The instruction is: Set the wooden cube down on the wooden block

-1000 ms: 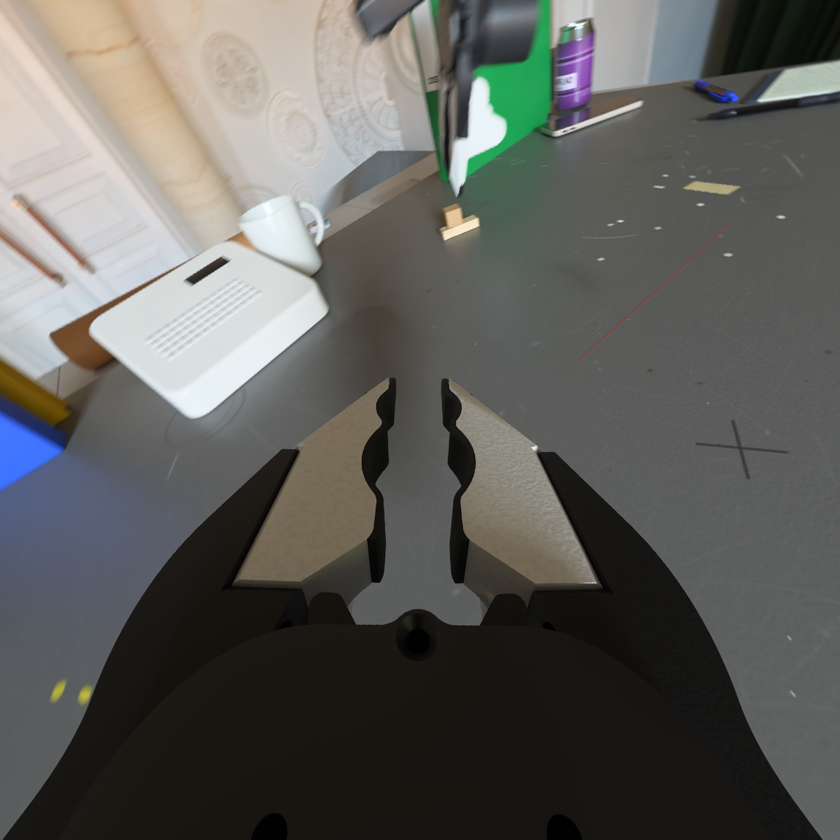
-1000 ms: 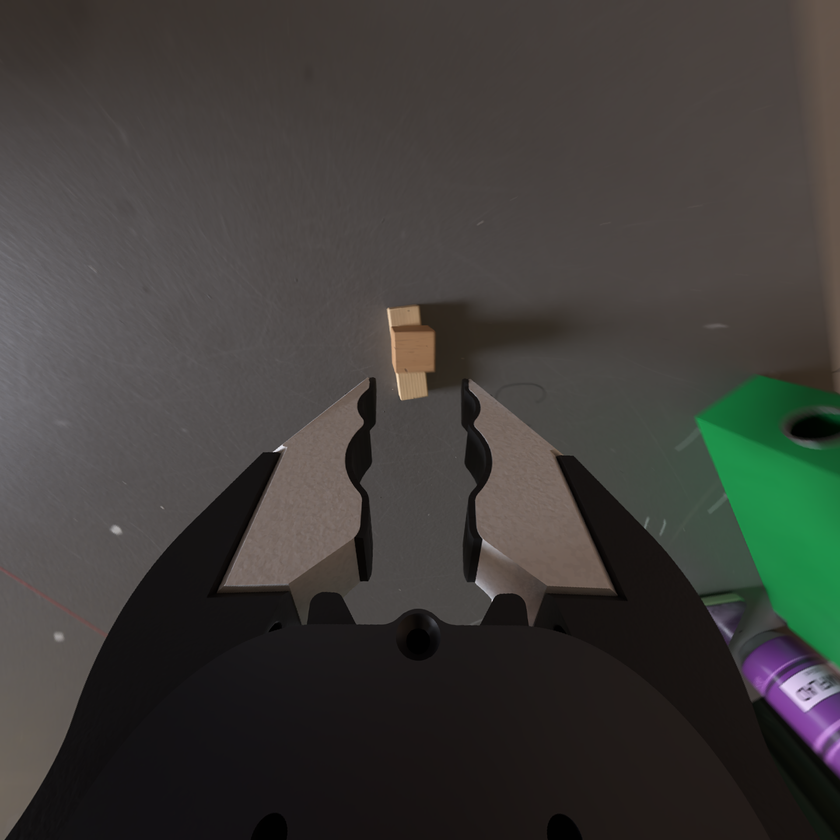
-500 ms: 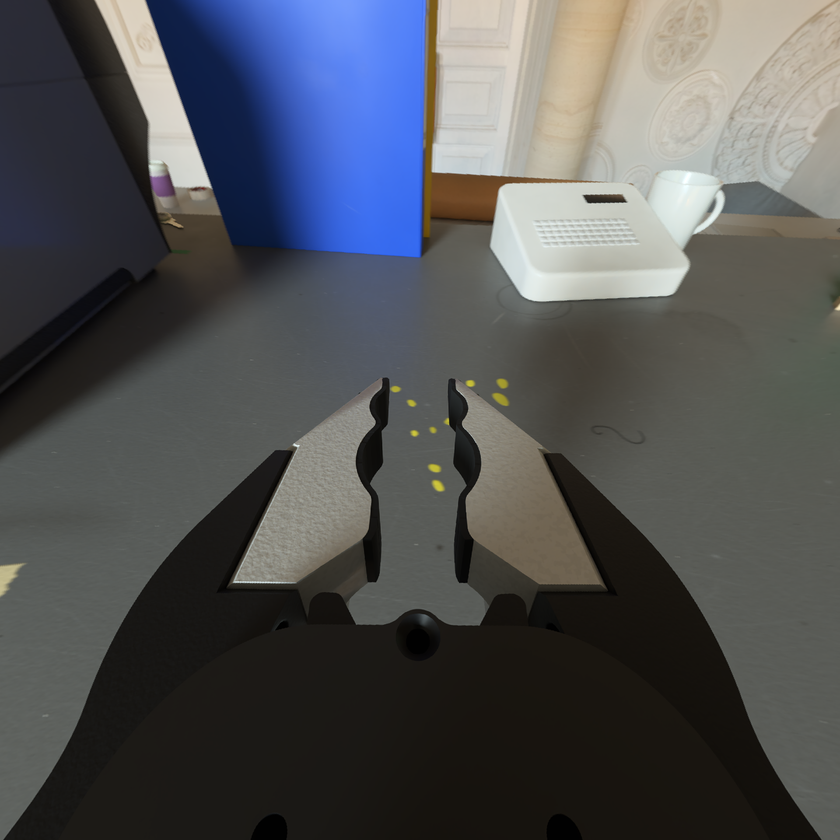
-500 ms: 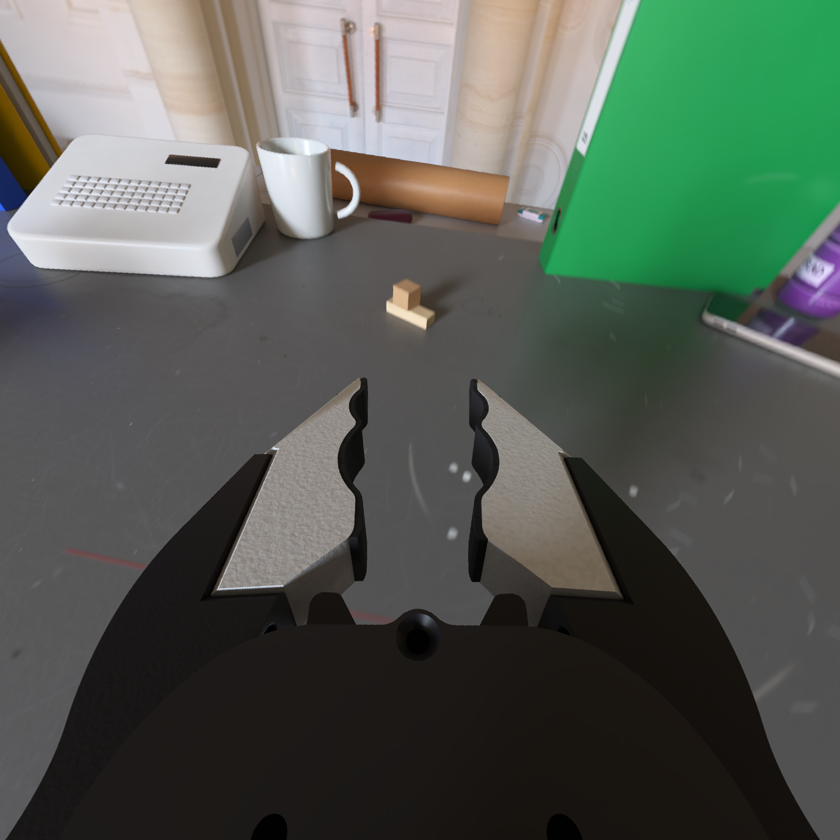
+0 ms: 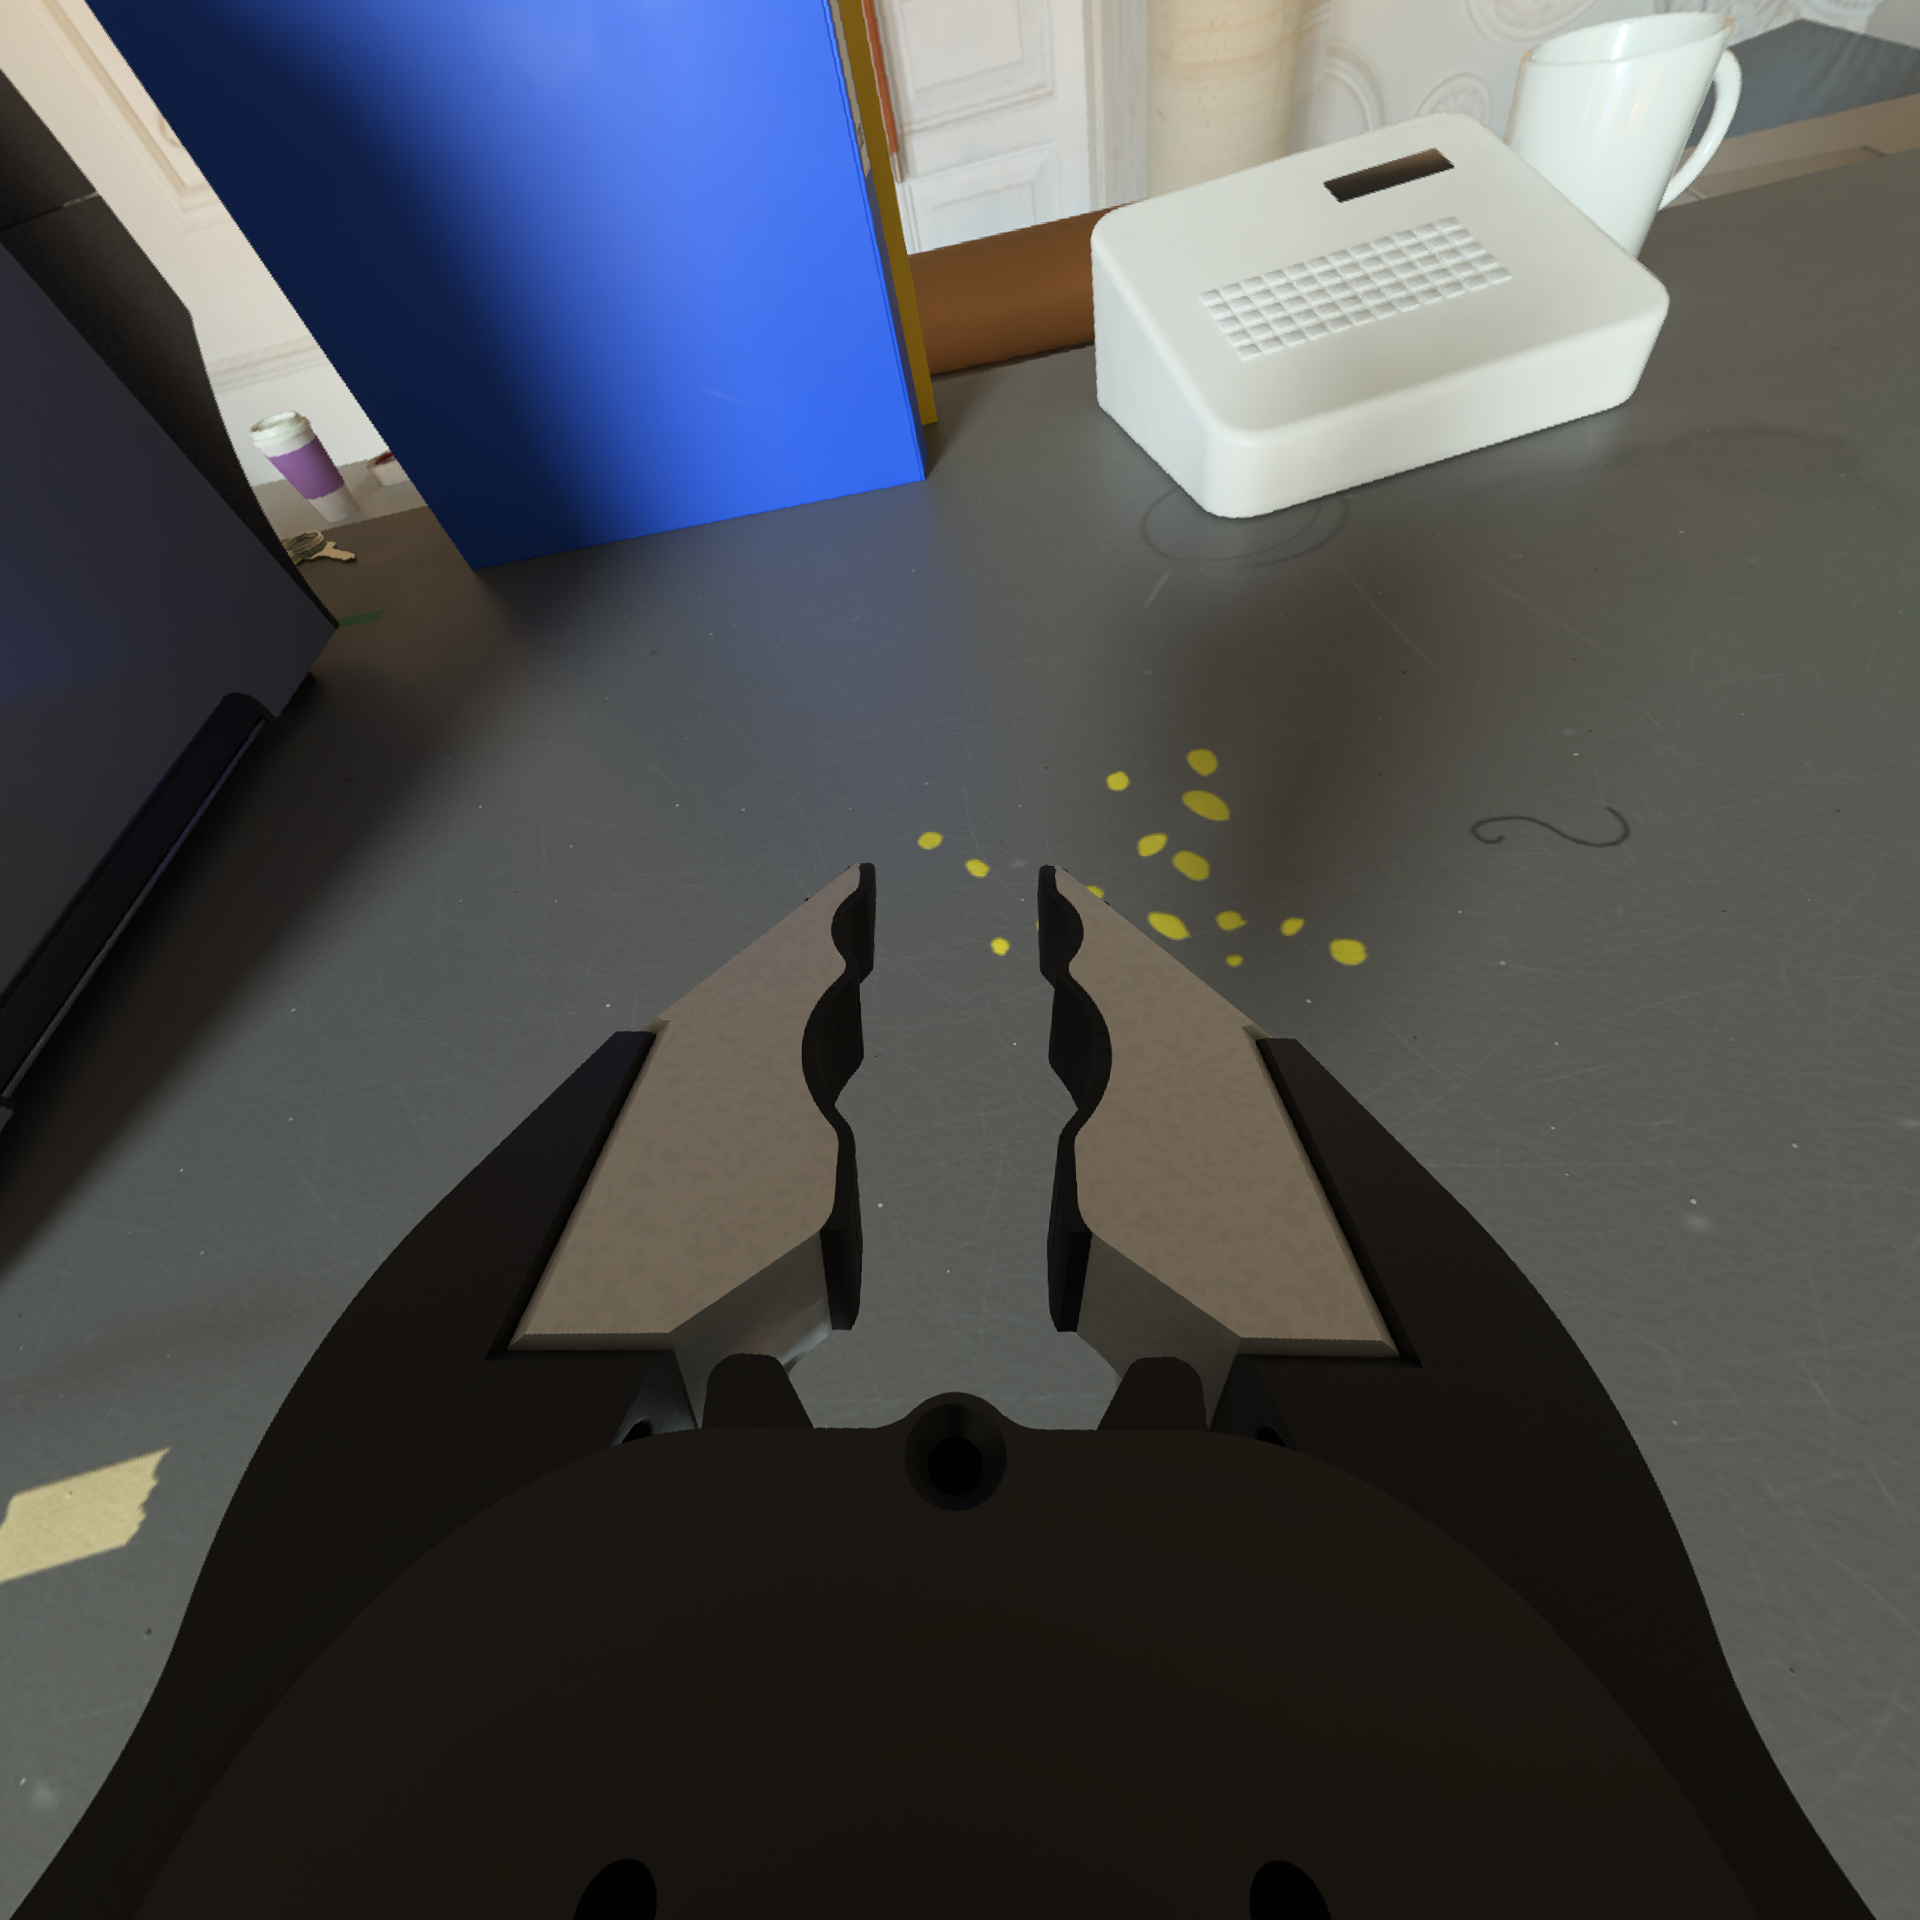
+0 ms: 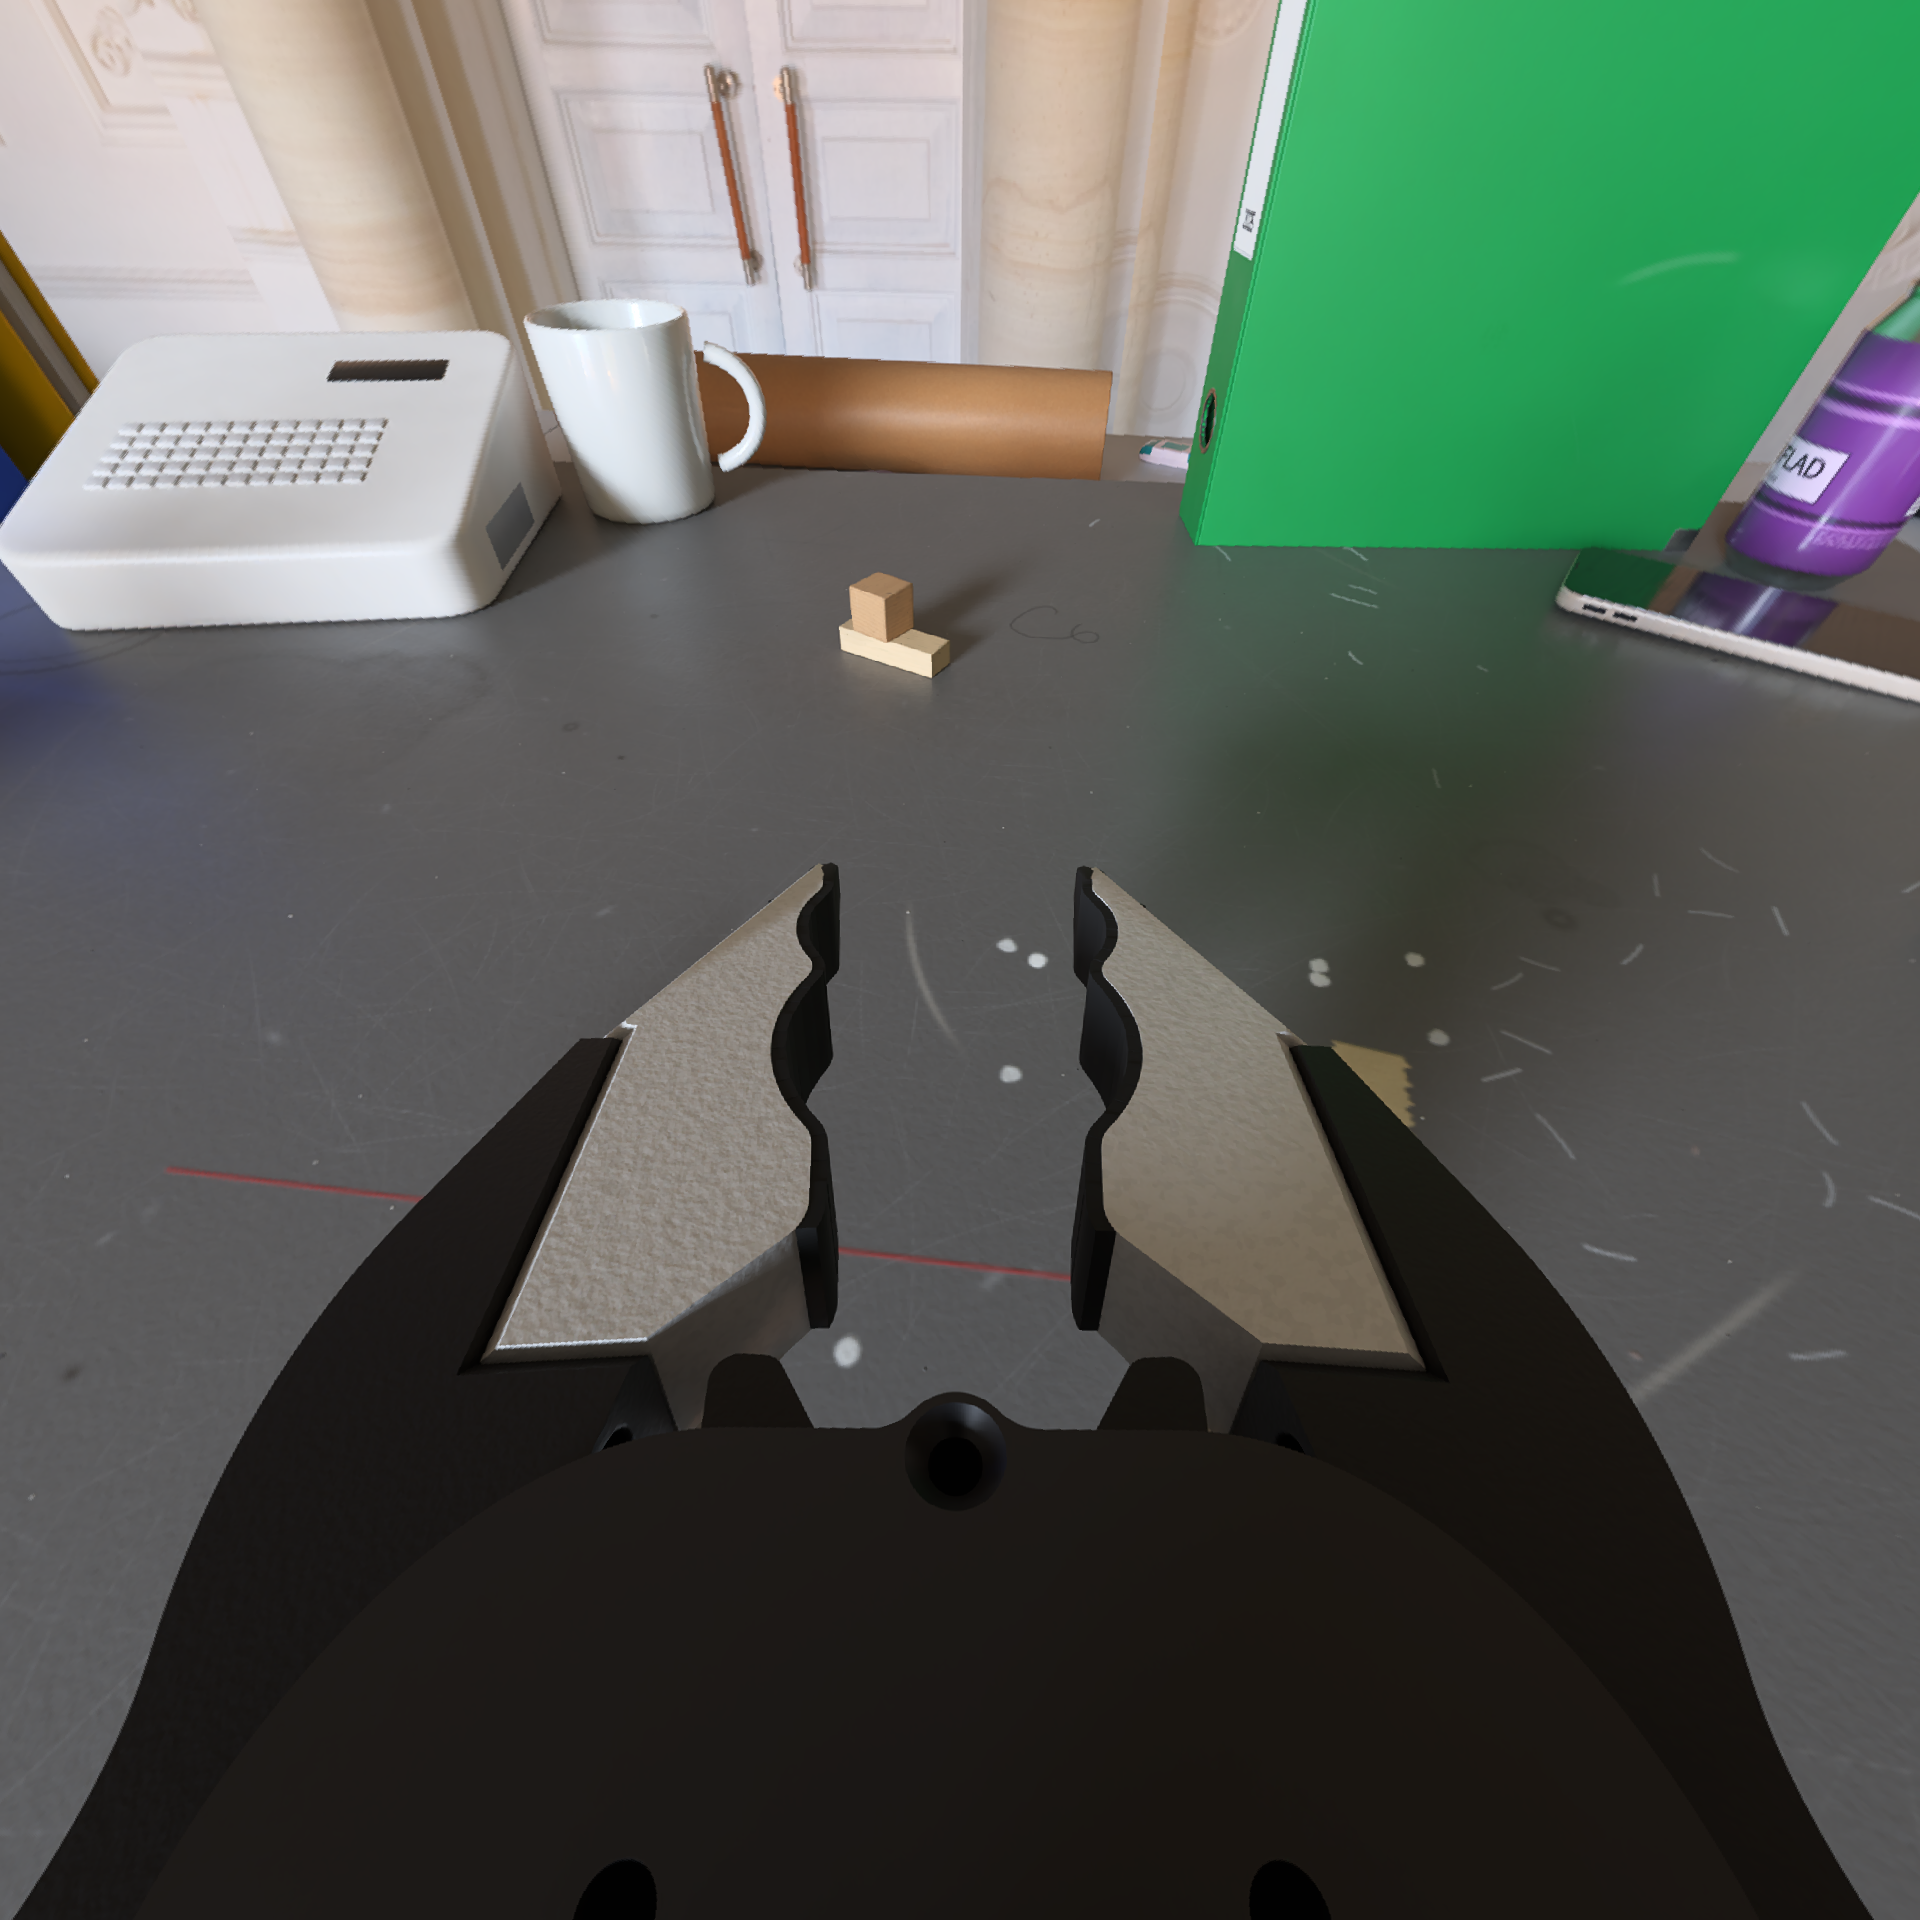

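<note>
Looks basically done: the small tan wooden cube point(image 6: 881, 606) sits on the flat pale wooden block point(image 6: 896, 652), mid-table. Right gripper point(image 6: 955, 883) and left gripper point(image 5: 956, 883) both hang apart, empty.

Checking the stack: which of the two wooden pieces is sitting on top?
The small darker cube is on top. It rests on the left end of the paler, flat, longer block, which lies on the grey table.

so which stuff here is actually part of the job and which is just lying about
Job:
wooden cube, resting on the wooden block
right gripper, open

Lying about:
white mug
white box
green binder
purple bottle
blue panel
</note>
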`<state>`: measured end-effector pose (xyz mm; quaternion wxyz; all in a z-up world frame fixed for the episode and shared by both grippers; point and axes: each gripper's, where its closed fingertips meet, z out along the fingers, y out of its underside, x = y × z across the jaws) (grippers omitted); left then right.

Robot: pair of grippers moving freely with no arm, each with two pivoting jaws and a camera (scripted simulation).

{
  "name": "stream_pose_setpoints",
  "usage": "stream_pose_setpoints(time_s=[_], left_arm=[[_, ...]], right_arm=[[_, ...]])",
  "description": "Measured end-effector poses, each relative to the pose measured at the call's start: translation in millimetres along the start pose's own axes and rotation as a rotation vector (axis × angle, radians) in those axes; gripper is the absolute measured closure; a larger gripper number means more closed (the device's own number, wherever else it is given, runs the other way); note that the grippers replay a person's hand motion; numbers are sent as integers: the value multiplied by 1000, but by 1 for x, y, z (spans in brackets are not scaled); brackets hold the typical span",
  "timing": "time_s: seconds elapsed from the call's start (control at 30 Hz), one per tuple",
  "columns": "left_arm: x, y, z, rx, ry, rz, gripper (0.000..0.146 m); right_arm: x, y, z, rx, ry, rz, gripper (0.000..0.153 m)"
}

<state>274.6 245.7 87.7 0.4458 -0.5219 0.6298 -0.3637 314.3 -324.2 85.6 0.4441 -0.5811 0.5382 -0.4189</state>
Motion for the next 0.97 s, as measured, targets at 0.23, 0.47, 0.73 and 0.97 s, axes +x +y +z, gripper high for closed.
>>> stream_pose_setpoints(time_s=[0.23,0.47,0.73,0.97], left_arm=[[2,3,6,-12,10,22,112],[3,8,3,-27,14,36,111],[1,15,-6,-24,32,51,123],[23,30,-11,-98,141,43,124]], right_arm=[[2,4,11,-27,-11,28,107],[0,-1,9,-8,-9,21,107],[-86,-35,1,189,-370,-87,107],[-122,-16,46,4,-329,-64,95]])
